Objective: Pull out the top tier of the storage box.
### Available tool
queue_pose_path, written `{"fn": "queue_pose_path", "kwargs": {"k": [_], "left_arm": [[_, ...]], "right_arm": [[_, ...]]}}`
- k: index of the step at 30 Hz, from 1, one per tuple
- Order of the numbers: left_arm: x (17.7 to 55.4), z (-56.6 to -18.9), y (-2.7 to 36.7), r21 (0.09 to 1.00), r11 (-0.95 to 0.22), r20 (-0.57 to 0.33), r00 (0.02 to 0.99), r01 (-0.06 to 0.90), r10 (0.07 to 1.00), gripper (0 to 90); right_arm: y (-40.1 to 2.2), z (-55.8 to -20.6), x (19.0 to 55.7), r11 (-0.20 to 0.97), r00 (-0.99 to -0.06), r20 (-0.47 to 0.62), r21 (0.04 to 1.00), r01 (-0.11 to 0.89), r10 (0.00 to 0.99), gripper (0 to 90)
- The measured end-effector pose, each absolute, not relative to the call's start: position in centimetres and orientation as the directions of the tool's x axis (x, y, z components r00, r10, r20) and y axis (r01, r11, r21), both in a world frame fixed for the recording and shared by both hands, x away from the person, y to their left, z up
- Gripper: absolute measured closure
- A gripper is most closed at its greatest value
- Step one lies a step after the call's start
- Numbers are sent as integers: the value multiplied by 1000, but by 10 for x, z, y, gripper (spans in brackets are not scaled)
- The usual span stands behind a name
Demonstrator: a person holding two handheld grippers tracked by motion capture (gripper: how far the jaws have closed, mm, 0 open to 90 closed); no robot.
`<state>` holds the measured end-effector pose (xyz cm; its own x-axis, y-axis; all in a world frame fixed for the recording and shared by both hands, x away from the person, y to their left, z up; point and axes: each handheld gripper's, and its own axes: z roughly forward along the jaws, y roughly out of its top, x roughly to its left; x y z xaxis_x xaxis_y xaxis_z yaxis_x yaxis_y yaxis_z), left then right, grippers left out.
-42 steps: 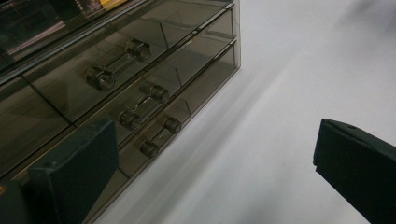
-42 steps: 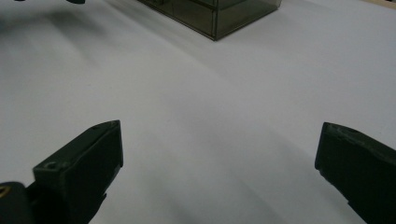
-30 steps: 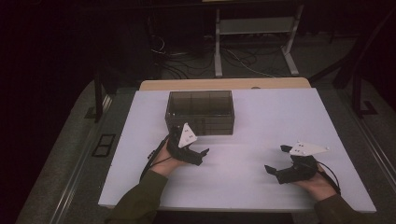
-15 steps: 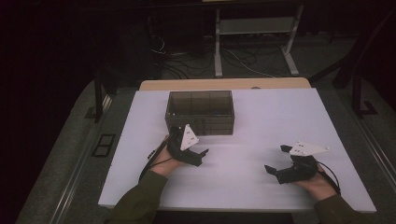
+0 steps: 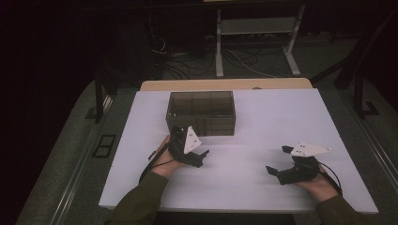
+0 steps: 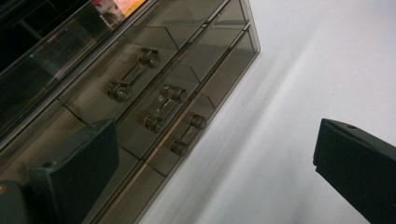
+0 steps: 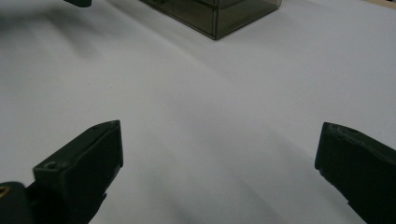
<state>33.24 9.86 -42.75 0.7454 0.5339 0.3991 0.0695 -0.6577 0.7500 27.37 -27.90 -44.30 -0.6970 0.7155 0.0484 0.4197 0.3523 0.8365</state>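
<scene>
Nothing done yet: left gripper, jaws wide w/ nothing held, nears smoky drawer box near tabletop's far edge; right gripper released, idle.

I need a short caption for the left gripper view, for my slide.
Open left gripper faces the smoky clear drawer box and its three handles.

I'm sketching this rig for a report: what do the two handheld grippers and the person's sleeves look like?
Both the left gripper and the right gripper are black, each with two blocky jaws and a pale three-cornered plate on top bearing small dark dots. A thin black cable trails from each. The sleeves are dark olive-green.
</scene>
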Motion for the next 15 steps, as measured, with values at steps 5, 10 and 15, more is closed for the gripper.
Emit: {"fn": "queue_pose_path", "kwargs": {"k": [5,10,15], "left_arm": [[332,-428,98,746,-663,410,741,64,532,0],[331,-427,97,741,-670,432,730,48,530,0],[330,-428,96,735,-678,452,719,35,528,0]], "right_arm": [[-279,-443,274,353,-697,47,837,418,716,5],[-279,-443,274,353,-696,46,836,419,716,6],[-279,-443,274,354,-696,45,837,418,716,5]]}}
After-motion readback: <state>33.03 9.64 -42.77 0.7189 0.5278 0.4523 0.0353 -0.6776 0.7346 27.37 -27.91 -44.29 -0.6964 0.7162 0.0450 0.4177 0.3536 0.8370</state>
